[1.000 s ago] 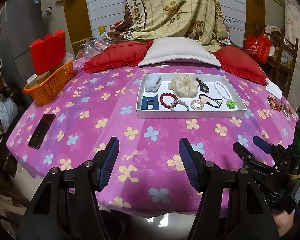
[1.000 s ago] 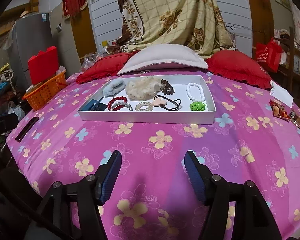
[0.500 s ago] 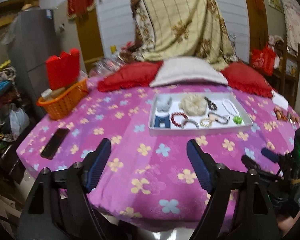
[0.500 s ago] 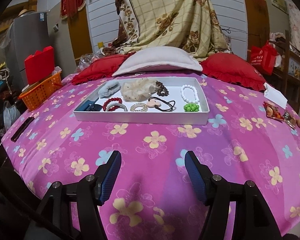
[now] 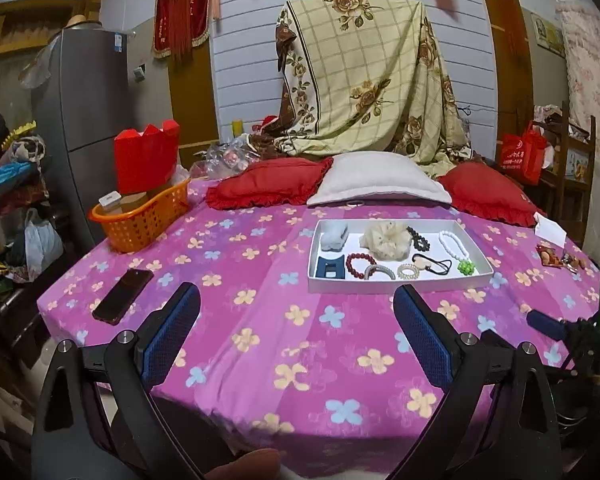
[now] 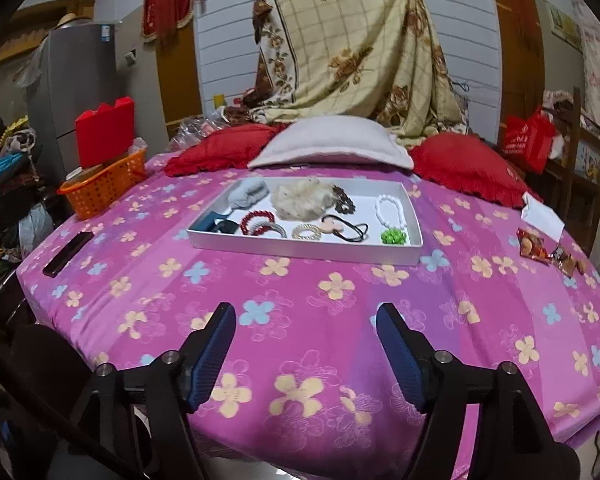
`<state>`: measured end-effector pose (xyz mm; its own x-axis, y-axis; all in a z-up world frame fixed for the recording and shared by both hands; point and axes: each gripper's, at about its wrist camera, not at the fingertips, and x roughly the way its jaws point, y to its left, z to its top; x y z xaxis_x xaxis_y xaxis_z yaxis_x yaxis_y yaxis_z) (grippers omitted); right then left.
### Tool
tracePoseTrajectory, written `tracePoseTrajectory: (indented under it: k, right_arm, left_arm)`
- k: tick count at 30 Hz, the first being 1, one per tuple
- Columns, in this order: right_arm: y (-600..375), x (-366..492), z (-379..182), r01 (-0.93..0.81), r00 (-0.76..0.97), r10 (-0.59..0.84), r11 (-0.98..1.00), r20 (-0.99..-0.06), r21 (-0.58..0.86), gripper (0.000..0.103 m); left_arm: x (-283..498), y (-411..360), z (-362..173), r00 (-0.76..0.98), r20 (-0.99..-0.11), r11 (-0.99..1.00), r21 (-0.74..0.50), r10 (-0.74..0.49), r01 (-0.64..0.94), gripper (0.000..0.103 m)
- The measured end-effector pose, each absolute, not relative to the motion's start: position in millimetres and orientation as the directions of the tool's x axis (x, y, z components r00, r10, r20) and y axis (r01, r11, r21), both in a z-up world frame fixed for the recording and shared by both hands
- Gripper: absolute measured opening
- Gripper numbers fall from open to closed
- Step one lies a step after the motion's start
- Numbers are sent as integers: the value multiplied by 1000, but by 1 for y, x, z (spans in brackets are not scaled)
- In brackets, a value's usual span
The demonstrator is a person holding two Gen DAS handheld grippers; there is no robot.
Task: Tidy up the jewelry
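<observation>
A white tray lies on the pink flowered cloth, well beyond both grippers. In it are a cream scrunchie, a red bead bracelet, a white bead bracelet, a green flower piece, a black hair tie, a blue clip and a grey-blue clip. My left gripper is over the near table edge, jaws opening, nothing between them. My right gripper is likewise empty, jaws opening.
An orange basket with a red box stands at the table's left. A dark phone lies near the left edge. Red and white pillows line the back. Snack packets and a white card lie right.
Both grippers have drawn back and risen from the tray, so more of the room shows. The left jaws have spread much wider, the right jaws a little.
</observation>
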<state>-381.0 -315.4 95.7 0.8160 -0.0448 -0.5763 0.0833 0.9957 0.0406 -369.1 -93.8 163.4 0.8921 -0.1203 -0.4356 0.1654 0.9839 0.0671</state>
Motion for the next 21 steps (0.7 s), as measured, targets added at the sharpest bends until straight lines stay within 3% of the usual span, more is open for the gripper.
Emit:
tracePoseTrajectory:
  k: [21]
  right_arm:
    - [-315, -384, 96, 147, 768, -59, 985, -638, 87, 75]
  left_arm:
    - [-362, -75, 132, 781, -609, 987, -18, -138, 160, 97]
